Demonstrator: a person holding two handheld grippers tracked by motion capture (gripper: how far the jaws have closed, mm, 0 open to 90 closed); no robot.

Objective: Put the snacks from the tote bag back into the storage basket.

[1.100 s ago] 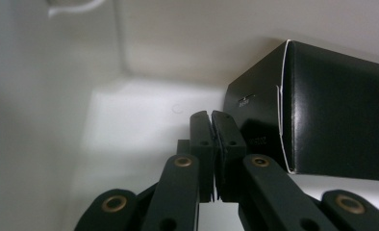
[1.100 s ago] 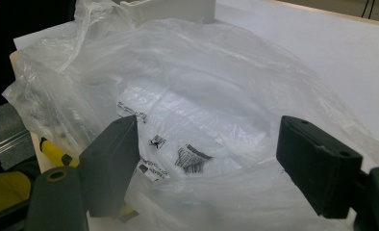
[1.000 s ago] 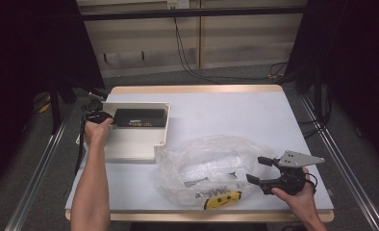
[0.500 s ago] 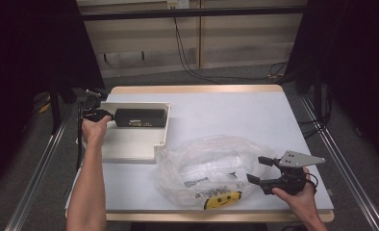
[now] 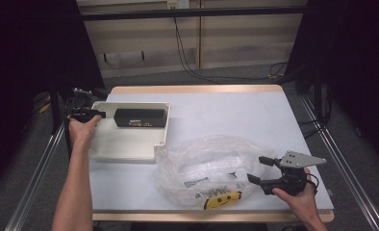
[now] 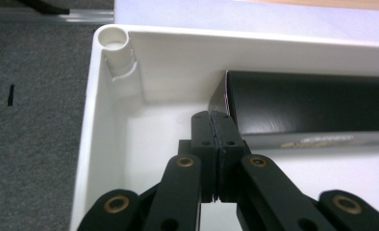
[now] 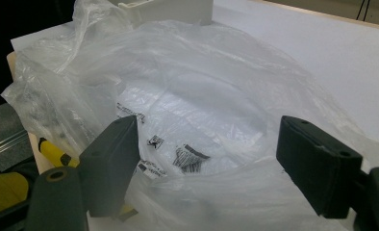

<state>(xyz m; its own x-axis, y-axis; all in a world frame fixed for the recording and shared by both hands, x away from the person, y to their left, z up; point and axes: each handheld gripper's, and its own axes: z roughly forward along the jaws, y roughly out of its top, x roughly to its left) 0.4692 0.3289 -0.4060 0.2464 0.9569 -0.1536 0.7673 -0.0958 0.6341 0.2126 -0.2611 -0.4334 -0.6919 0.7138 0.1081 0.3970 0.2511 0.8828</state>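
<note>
A black oblong box lies along the far side of a white tray at the table's left. My left gripper hovers at the tray's left edge, just off the box's end. In the left gripper view it is shut with nothing between its jaws, which have just closed the last bit; the box lies right of the tips, inside the tray. My right gripper stands open at the right edge of a crumpled clear plastic bag, the bag lying before its gripper.
The bag carries printed labels and a yellow smiley mark near the table's front edge. The tray has a round post in its corner. Bare white tabletop stretches across the back and right. Metal rails run along both sides of the table.
My left hand has drawn back to the left and risen a little, opening a gap between its gripper and the black box's end. The right hand has stayed where it was.
</note>
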